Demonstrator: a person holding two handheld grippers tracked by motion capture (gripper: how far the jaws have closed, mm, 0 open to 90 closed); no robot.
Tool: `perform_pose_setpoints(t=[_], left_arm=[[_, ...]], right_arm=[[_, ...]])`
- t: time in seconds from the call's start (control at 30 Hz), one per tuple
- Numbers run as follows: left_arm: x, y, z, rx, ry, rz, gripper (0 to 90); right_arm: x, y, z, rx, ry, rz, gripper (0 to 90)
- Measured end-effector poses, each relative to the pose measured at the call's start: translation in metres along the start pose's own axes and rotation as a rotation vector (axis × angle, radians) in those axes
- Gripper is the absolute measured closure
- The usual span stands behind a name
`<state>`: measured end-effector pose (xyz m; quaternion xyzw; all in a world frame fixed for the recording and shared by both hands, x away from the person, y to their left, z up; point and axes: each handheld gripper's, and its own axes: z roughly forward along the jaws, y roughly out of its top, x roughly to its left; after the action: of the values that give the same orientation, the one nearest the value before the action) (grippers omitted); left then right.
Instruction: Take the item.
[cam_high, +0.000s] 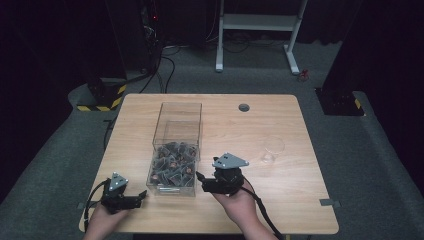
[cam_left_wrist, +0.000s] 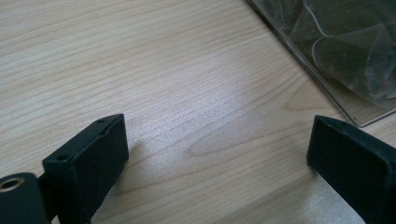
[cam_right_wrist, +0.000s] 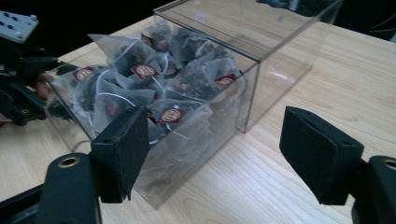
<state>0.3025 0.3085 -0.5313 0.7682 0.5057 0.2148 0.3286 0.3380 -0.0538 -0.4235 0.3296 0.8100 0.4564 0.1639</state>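
Because it carries everything, the desk comes first; on its left half stands a clear plastic box, open-topped, with a heap of tea bags at its near end. A small glass lies well apart to the right. The right gripper, jaws spread wide, sits just beside the box's near right corner; the left gripper, likewise spread, rests near its near left corner. The bags look light, soft and crushable, so pinching one gently by a top corner seems wisest.
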Motion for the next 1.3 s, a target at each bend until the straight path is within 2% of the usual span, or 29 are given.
perform_pose_setpoints(t=[0.5,0.93,1.3], left_arm=[[0.0,0.0,0.0,0.001,-0.003,0.003,5.4],[0.0,0.0,0.0,0.002,-0.004,0.003,5.2],[0.0,0.0,0.0,0.002,-0.004,0.004,5.3]], right_arm=[[0.022,0.009,0.018,0.009,0.07,-0.024,31.7],[0.038,0.011,0.03,0.018,0.127,-0.025,37.5],[0.051,0.007,0.042,0.04,0.148,-0.043,42.5]])
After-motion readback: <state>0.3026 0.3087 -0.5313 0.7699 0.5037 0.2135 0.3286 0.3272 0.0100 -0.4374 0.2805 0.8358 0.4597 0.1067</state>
